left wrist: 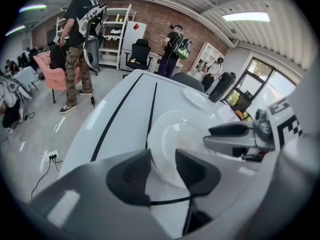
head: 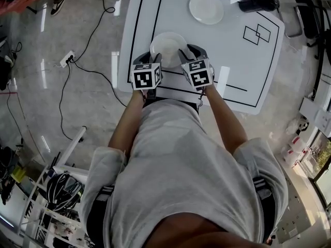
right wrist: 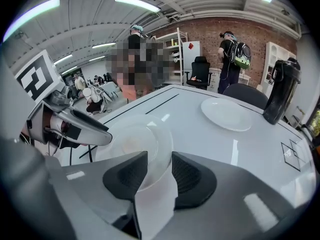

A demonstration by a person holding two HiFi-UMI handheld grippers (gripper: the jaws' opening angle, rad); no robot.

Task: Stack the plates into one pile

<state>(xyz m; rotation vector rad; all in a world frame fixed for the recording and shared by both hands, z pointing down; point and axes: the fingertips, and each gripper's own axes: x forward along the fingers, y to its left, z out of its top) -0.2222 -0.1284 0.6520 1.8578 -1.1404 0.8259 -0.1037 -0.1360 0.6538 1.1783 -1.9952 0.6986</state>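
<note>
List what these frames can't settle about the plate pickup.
Whether the near plate is lifted or resting on the table: head view looks steeply down; left tool and right tool cover its near rim.
Whether the left tool presses that rim: left gripper view, pad faces turned away.
Middle of the table's near edge: head view, the person hides it.

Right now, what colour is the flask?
Black; the flask shows best in the right gripper view.

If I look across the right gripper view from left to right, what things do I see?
left gripper → near plate → far plate → black bottle
</note>
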